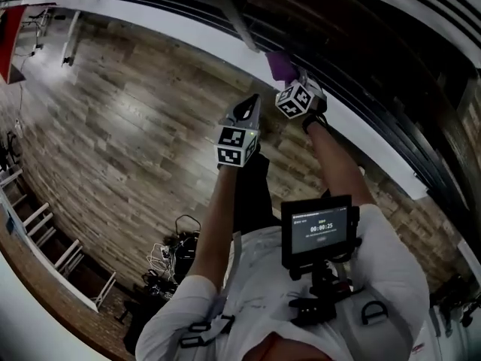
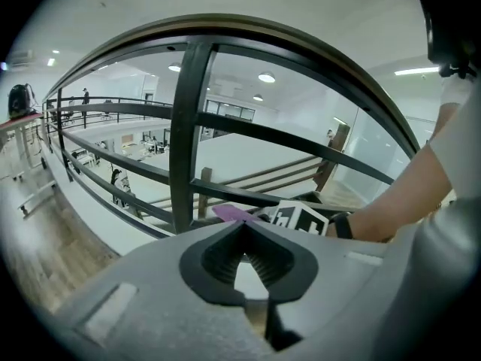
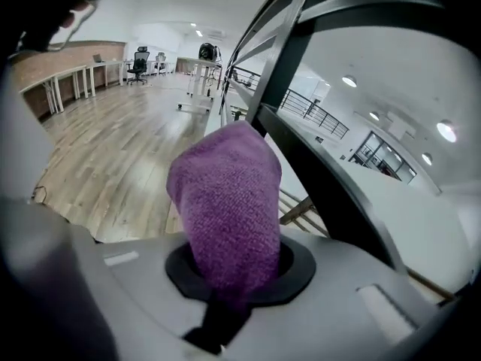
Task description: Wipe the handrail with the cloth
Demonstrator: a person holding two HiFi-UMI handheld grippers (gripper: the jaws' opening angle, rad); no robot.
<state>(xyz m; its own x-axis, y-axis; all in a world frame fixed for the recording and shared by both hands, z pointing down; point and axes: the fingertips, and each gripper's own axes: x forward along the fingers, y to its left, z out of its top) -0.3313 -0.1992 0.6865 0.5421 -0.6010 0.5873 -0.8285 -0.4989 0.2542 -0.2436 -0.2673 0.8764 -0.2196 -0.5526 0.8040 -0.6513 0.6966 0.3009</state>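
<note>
In the head view the dark metal handrail (image 1: 376, 66) runs diagonally across the upper right. My right gripper (image 1: 294, 77) is up beside it, shut on a purple cloth (image 1: 282, 66). In the right gripper view the cloth (image 3: 225, 194) bulges out of the jaws of that gripper (image 3: 231, 269) and hides the fingertips, with a dark rail post (image 3: 323, 186) just to its right. My left gripper (image 1: 246, 111) is a little to the left and lower, shut with nothing in it. The left gripper view shows its tips (image 2: 240, 228) meeting, and beyond them the railing post (image 2: 188, 126), the curved top rail (image 2: 301, 47) and the cloth (image 2: 237, 213).
Wooden plank floor (image 1: 128, 126) spreads below the railing, with a tangle of cables (image 1: 169, 254) near the person's feet and white frames (image 1: 45, 232) at the left. A screen device (image 1: 319, 232) hangs on the person's chest. Desks and chairs (image 3: 113, 70) stand far off.
</note>
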